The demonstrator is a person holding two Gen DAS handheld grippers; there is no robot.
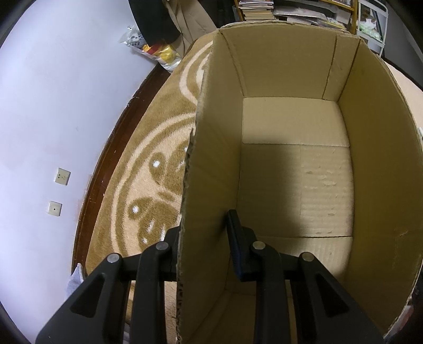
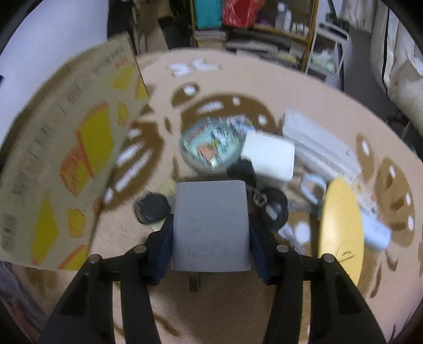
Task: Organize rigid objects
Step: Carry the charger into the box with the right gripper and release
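Black fingers of the left tool (image 1: 202, 248) are seen closest to the lens, and they are closed on the left wall of the cardboard box (image 1: 290, 164): one finger is outside the wall, the other is inside, with the torn top edge of the wall between them. Only bare cardboard is seen on the floor of the box, partly in shadow. The box is stood on a beige carpet (image 1: 148, 164) with a brown and white pattern, near a white wall (image 1: 53, 92) and a dark wooden baseboard (image 1: 105, 158). Two small wall sockets (image 1: 58, 190) are seen on this wall. Stacked books (image 1: 257, 10) are visible behind the box.

From the right wrist view, which is blurred, the printed outer side of the box (image 2: 66, 158) is seen at the left, with yellow and orange marks on it. The right tool (image 2: 211, 238) is closed on a grey block-shaped adapter (image 2: 211, 225), which is held between the two blue pads (image 2: 162, 251) above the carpet; a metal prong is seen under it. Other objects are left on the carpet beyond: a long white box (image 2: 322, 148), a yellow oval object (image 2: 341, 227), a round printed tin lid (image 2: 211, 143), a white square object (image 2: 269, 156), a pale blue handle-shaped thing (image 2: 313, 189) and a round black cap (image 2: 152, 209). What the smaller dark items near the adapter are cannot be told.
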